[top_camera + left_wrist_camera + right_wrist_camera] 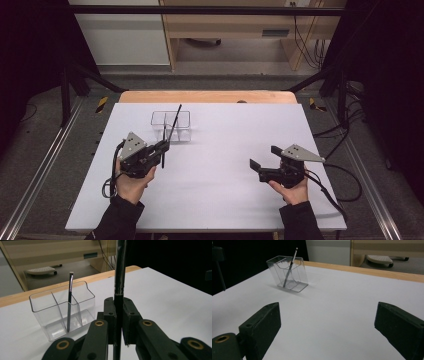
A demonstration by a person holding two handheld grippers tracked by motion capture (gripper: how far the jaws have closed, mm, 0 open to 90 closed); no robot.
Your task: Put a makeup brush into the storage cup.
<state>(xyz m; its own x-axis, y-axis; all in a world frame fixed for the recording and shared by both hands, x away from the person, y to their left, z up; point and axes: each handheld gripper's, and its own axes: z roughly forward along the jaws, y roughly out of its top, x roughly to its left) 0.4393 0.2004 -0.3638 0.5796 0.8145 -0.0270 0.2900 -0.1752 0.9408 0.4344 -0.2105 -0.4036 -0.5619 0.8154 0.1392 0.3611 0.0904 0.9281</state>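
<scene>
Left gripper [161,148] clamps black brush [119,277] near clear organizer [62,310]; right gripper [264,162] wide, w/ nothing.

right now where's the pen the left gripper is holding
In the high view the black pen stands upright, clamped in the left gripper at the table's left, just in front of the clear organizer, not yet inside it.

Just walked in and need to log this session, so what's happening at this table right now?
A person is working with a gripper in each hand. The left gripper is shut on a black pen, held upright close to a clear divided holder on the white table. Another pen already stands leaning in one compartment of the holder. The right gripper hangs open over bare table, off to the side, holding nothing.
</scene>
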